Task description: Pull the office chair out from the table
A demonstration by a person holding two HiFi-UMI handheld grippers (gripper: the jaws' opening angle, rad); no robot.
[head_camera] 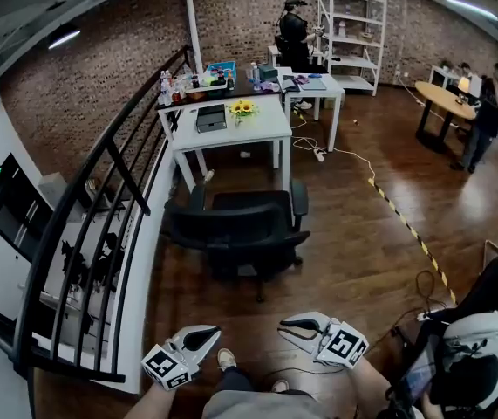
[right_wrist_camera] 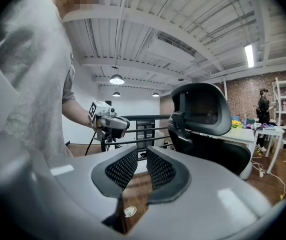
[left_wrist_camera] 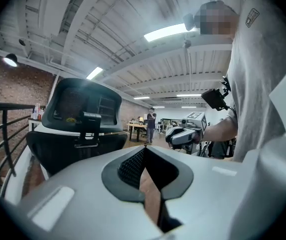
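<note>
While the black office chair (head_camera: 240,227) faces the table (head_camera: 262,127), left tongs (head_camera: 211,333) are closed, right tongs (head_camera: 286,326) slightly apart.

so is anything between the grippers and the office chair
Nothing visible. Only bare wood floor lies between the office chair and the left gripper and right gripper; both are empty and short of its back.

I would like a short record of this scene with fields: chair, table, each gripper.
chair: black office chair, standing out in front of the table, backrest toward the person
table: white rectangular table, yellow flowers on top
left gripper: shut, empty, apart from the chair
right gripper: jaws slightly apart, empty, apart from the chair
</note>
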